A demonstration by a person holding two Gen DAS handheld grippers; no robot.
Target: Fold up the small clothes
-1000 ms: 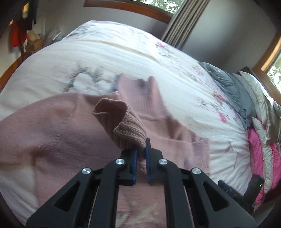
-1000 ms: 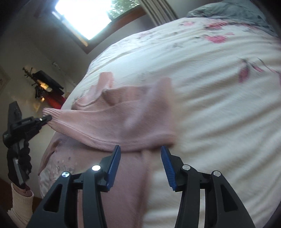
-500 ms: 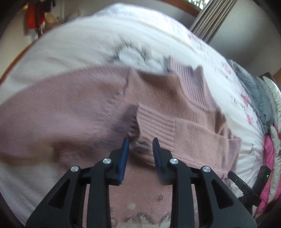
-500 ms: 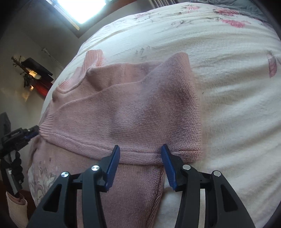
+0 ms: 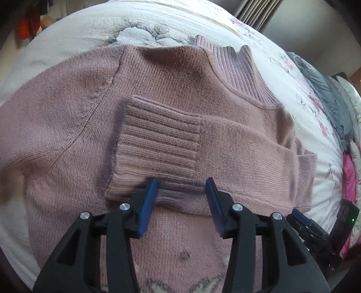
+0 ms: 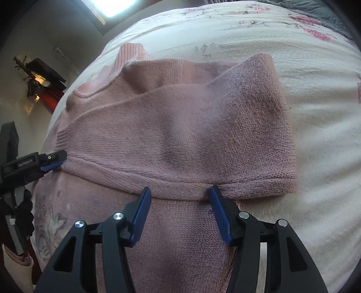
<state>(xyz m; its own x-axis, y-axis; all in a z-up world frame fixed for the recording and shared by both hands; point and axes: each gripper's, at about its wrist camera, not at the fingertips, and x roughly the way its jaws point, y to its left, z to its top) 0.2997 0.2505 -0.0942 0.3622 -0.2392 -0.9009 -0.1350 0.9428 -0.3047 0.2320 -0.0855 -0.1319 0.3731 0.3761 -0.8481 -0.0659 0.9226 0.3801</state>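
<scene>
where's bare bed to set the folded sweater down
Free: floral white bedspread right of the pink knit sweater, and beyond its ribbed collar. Crowded: grey and pink bedding piled along the far right edge in the left wrist view.

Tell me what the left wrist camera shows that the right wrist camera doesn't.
Only the left wrist view shows the ribbed cuff laid flat on the sweater's chest, and the sleeve not yet folded. Only the right wrist view shows the window and the folded shoulder edge against bare bedspread. Both show the pink sweater with its ribbed collar, and both grippers, left and right, open, holding nothing.
</scene>
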